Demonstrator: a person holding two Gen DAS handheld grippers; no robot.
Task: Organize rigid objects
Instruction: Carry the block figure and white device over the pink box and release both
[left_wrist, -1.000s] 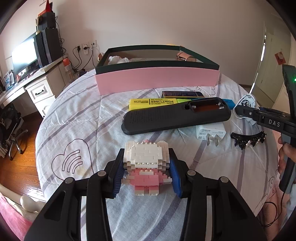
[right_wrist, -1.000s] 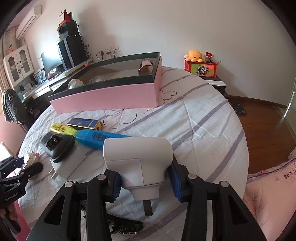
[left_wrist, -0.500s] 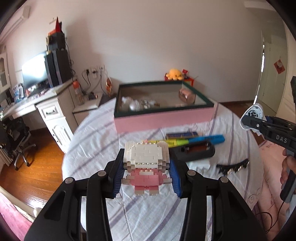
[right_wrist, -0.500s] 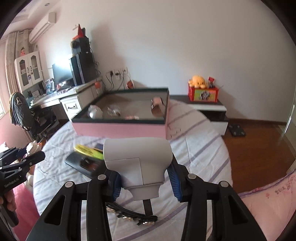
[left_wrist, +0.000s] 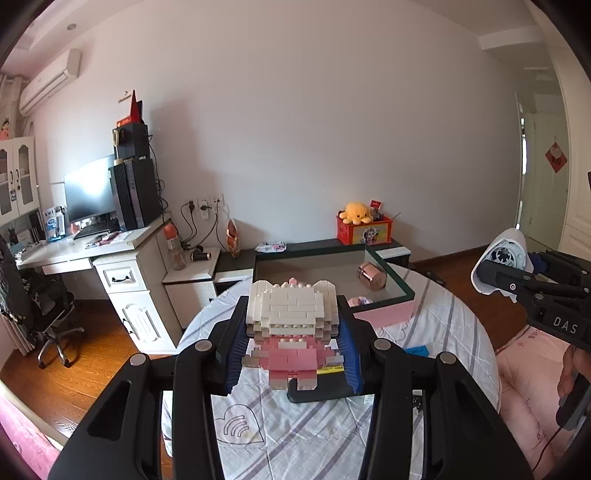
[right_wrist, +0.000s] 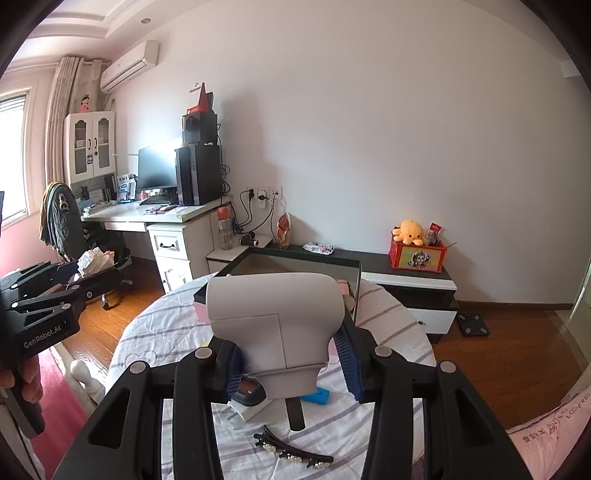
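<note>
Both grippers have risen above the striped bed (left_wrist: 295, 435); left gripper (left_wrist: 291, 347) clamps the brick figure (left_wrist: 291, 325), right gripper (right_wrist: 291, 354) the grey adapter (right_wrist: 273, 317).

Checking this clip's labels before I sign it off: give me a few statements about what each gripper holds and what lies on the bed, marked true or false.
1. The left gripper is shut on a brick figure. True.
2. The right gripper is empty. False: its jaws clamp a grey plug adapter.
3. A copper-coloured cylinder lies in the pink box. True.
4. The black hair clip is in the box. False: it lies on the striped bedspread.
5. The brick figure rests on the bedspread. False: it is held in the air.
</note>
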